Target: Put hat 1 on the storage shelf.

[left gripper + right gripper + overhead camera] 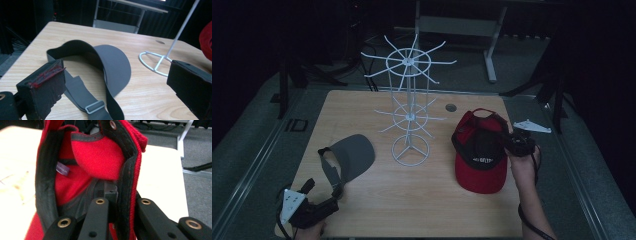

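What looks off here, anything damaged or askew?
Left gripper: one pad is frayed, red showing along its worn top edge. The visor, cap and rack look fine.

Dim room, lit tabletop

The high view is dark and underexposed, its surroundings nearly black; the wooden table (377, 200) catches soft overhead light with faint shadows. In the right gripper view the table glares pale and overexposed, and the red cap (100, 157) close to the lens looks soft
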Available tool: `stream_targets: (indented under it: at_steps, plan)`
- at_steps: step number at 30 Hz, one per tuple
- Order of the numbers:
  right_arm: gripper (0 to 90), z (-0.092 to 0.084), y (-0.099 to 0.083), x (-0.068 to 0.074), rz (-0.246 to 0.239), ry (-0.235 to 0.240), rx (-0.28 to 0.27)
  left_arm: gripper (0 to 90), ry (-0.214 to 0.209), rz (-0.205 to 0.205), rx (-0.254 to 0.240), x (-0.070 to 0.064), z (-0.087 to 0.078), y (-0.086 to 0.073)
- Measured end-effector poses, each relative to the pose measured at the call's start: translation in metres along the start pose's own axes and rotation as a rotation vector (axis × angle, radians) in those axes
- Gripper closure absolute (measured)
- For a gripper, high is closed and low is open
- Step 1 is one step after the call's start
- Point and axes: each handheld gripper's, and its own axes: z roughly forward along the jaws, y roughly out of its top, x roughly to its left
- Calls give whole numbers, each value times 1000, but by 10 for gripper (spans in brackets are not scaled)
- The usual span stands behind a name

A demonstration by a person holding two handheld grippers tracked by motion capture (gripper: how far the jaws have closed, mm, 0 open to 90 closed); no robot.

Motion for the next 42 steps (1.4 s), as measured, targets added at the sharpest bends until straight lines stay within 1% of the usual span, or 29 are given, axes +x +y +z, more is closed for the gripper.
stream_targets:
  at_steps: [1, 2, 3, 5, 7, 9, 10, 12, 13, 15, 16, 17, 21, 25, 27, 28, 30, 31, 33, 34, 35, 37, 38, 39, 42]
  plan:
    - [855, -3, 2, 0, 5, 3, -11, 24, -11, 14, 9, -1, 0, 0]
    - [855, -6, 4, 0, 4, 3, -19, 24, -20, 36, 23, -3, 0, 0]
    - [855, -9, 6, 1, 4, 3, -27, 24, -19, 59, 43, -5, 1, 1]
    - [855, -15, 10, 1, 5, 5, -46, 24, -36, 100, 63, -9, 2, 0]
    - [854, -22, 15, 2, 5, 7, -65, 24, -62, 103, 66, -14, 2, 1]
    - [854, -29, 19, 4, 7, 8, -85, 24, -71, 106, 64, -18, 2, 3]
    - [854, -33, 21, 5, 5, 11, -95, 24, -86, 105, 60, -19, 1, 4]
    - [854, -39, 25, 7, -7, 8, -110, 24, -90, 114, 59, -23, 0, 7]
    - [854, -43, 27, 8, -12, 11, -116, 24, -101, 115, 59, -25, 0, 9]
    - [854, -48, 30, 11, -20, 10, -125, 24, -110, 105, 59, -29, 0, 12]
    - [854, -50, 31, 11, -24, 8, -128, 24, -121, 101, 60, -31, 1, 14]
    - [854, -50, 31, 11, -24, 8, -128, 24, -121, 101, 60, -31, 1, 14]
    - [854, -62, 34, 11, -11, 9, -148, 24, -158, 119, 79, -47, 3, 21]
    - [854, -72, 37, 11, -9, 10, -167, 24, -189, 133, 69, -60, 7, 28]
    - [854, -78, 38, 12, -9, 19, -182, 24, -200, 138, 67, -66, 10, 32]
    - [854, -80, 39, 13, -7, 22, -186, 24, -213, 139, 66, -68, 11, 34]
    - [854, -85, 40, 15, -7, 28, -199, 24, -221, 144, 61, -74, 13, 40]
    - [854, -87, 40, 16, -7, 33, -203, 24, -236, 143, 58, -76, 14, 43]
    - [854, -91, 41, 18, -5, 43, -209, 24, -252, 146, 50, -82, 16, 49]
    - [854, -93, 42, 19, -5, 46, -211, 24, -262, 151, 49, -86, 17, 53]
    - [854, -94, 42, 20, -5, 49, -212, 24, -261, 160, 48, -90, 18, 56]
    - [853, -96, 42, 22, -4, 42, -216, 25, -289, 168, 40, -97, 20, 61]
    - [853, -97, 43, 22, 1, 46, -215, 24, -292, 184, 40, -102, 22, 64]
    - [853, -97, 43, 22, 10, 52, -217, 24, -305, 194, 39, -106, 24, 66]
    - [854, -98, 43, 23, 17, 55, -221, 24, -337, 217, 43, -118, 30, 75]
